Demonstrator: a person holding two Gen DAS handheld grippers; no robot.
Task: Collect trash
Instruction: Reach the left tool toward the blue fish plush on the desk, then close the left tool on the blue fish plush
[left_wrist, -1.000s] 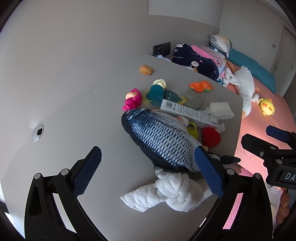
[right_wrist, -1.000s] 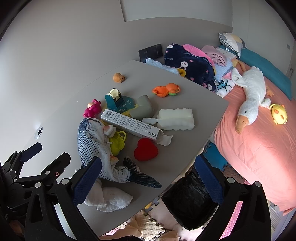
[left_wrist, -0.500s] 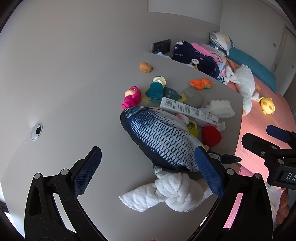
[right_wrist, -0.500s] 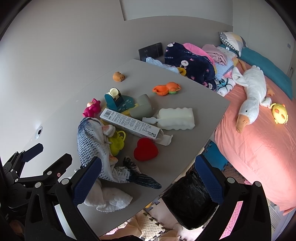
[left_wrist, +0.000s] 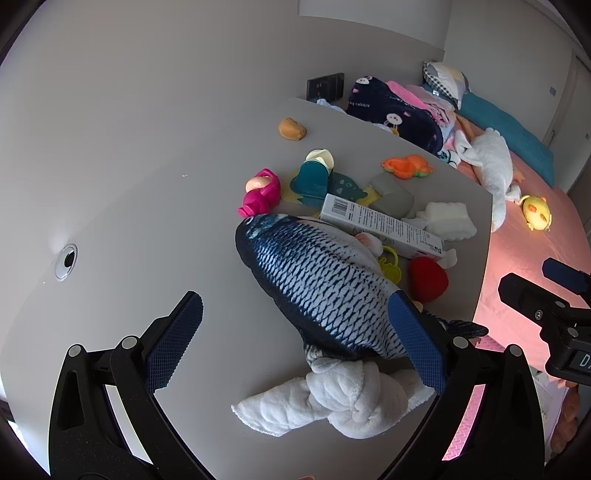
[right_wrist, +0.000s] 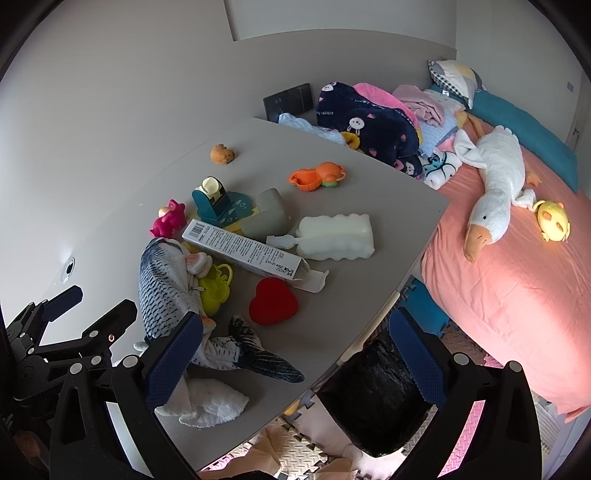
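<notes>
Little has moved since a second ago: both grippers have drifted only slightly above the bench (right_wrist: 369, 206), and nothing on it has shifted. Left gripper (left_wrist: 295, 347) hangs over the plush fish (left_wrist: 317, 284) and white cloth (left_wrist: 332, 402), fingers wide, holding nothing. Right gripper (right_wrist: 295, 365) is equally wide and empty above the near bench edge. Between toys lies the long white carton (right_wrist: 243, 251); the black-lined bin (right_wrist: 373, 395) stands on the floor below.
</notes>
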